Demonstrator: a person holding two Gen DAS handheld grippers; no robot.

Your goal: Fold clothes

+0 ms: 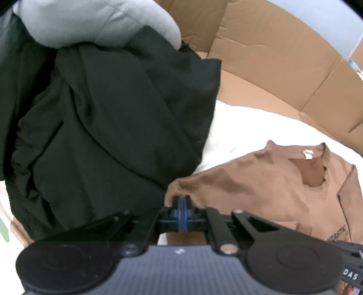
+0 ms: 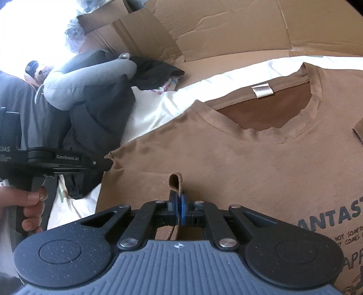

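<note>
1. Fabric of a tan-brown short-sleeved T-shirt (image 2: pixel 226 147) with dark printed lettering lies spread flat on a white sheet (image 2: pixel 158 102), its round neckline and small white neck label (image 2: pixel 262 90) beyond the right fingers.
2. Right gripper (image 2: pixel 178 204): its blue-padded fingers are pressed together on a narrow upright fold of the shirt's cloth, which pokes up just past the fingertips.
3. Left gripper (image 1: pixel 181 204): its fingers are likewise squeezed tight, pinching the shirt's bunched corner right at their tips (the right wrist view shows that corner pulled to a point at the black tool's nose).
4. A hand (image 2: pixel 29 204) grips the left tool's handle.
5. To the left of the left fingers and beyond them, a heap of black garments (image 1: pixel 109 124) sits on the sheet with a grey padded cushion (image 1: pixel 97 20) on top.
6. Flattened brown cardboard (image 2: pixel 226 29) lies beyond the sheet, past both pairs of fingers.
</note>
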